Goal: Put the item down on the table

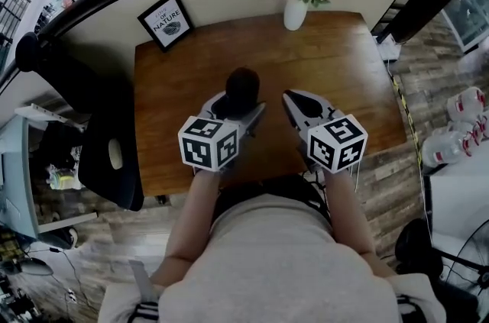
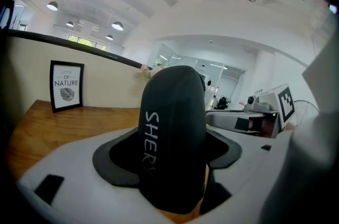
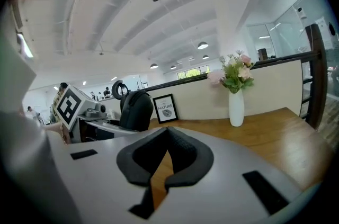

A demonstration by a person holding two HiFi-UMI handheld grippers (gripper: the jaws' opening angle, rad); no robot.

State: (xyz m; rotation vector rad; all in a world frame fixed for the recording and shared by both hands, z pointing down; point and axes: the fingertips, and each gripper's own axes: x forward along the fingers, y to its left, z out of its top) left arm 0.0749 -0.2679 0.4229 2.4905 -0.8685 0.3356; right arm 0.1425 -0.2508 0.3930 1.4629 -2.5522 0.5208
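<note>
A black rounded item (image 1: pixel 241 88) with pale lettering on its side stands upright between the jaws of my left gripper (image 1: pixel 238 109), which is shut on it over the middle of the wooden table (image 1: pixel 344 69). In the left gripper view the black item (image 2: pixel 172 127) fills the centre, clamped by the dark pads (image 2: pixel 114 157). From the right gripper view the black item (image 3: pixel 135 109) shows at the left, lifted off the tabletop. My right gripper (image 1: pixel 293 101) hovers just to its right, shut and holding nothing (image 3: pixel 166 135).
A framed "Nature" print (image 1: pixel 166 20) leans on the partition at the table's far left. A white vase of pink flowers (image 1: pixel 296 7) stands at the far edge. A black chair (image 1: pixel 107 153) sits left of the table, water bottles (image 1: pixel 458 134) on the floor to the right.
</note>
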